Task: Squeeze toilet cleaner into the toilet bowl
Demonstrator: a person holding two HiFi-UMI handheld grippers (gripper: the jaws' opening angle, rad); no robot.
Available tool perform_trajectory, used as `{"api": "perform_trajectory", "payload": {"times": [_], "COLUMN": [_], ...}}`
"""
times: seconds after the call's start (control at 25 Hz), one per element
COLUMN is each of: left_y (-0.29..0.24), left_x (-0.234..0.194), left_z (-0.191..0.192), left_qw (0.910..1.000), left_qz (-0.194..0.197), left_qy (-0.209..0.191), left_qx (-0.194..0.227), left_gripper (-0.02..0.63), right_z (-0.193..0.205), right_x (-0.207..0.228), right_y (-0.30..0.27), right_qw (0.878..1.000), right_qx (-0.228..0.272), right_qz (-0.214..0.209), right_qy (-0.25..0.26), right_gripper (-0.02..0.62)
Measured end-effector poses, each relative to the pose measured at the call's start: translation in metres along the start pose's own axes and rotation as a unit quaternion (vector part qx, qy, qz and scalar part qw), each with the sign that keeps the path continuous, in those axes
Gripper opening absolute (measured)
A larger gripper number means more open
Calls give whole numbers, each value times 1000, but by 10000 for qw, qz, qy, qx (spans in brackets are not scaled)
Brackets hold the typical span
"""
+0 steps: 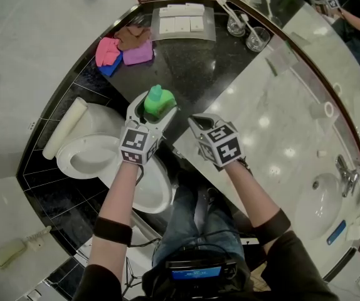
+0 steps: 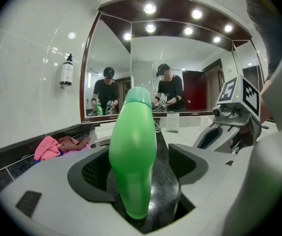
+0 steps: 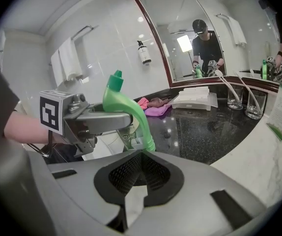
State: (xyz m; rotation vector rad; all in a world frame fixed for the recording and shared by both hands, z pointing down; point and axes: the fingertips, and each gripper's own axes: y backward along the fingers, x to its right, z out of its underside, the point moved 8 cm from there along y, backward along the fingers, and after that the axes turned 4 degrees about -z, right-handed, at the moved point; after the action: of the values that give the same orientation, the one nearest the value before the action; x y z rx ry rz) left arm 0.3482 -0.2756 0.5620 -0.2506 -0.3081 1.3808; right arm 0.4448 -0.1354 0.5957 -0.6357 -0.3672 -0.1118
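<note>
One left gripper [image 1: 153,110], one right gripper [image 1: 194,120], one bottle [image 1: 161,97].

Spread left gripper [image 1: 153,107], closed right gripper [image 1: 197,121].

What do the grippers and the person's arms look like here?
Left gripper and right gripper: grey moulded shells, black meshed pads, each carrying a cube of black-and-white square markers. Black sleeves pushed up to the elbows.

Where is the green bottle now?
The green bottle stands left of centre in the head view, between the open jaws of the left gripper, on the black counter beside the toilet.
</note>
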Motion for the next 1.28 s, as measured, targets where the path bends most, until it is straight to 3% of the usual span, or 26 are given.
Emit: {"api": "perform_trajectory", "payload": {"times": [0.36, 0.64, 0.72, 0.8, 0.96, 1.28], "left_y": [47, 108, 131, 157, 210, 331], "left_x": [-2, 27, 39, 52, 91, 140], "left_z": [0, -7, -11, -16, -28, -1], "left_qw": [9985, 9934, 9910, 9862, 9738, 9404], "left_qz": [-510, -1018, -1251, -1596, -2205, -3204], "left_qy": [98, 191, 227, 276, 450, 948], "left_qx": [-175, -489, -431, -347, -339, -635], "left_gripper": [369, 368, 308, 186, 10, 5], "right_z": [-6, -4, -1, 1, 10, 36], "right_x": [-25, -54, -65, -76, -100, -158], "right_y": [15, 45, 56, 68, 95, 116], "right_qw": [9995, 9976, 9966, 9955, 9927, 9834], "right_qx": [-20, -59, -68, -48, -59, -170], "right_qz": [-210, -427, -507, -593, -846, -1487], "right_qy": [252, 538, 644, 736, 862, 1029], "right_gripper": [6, 6, 6, 6, 6, 6]}}
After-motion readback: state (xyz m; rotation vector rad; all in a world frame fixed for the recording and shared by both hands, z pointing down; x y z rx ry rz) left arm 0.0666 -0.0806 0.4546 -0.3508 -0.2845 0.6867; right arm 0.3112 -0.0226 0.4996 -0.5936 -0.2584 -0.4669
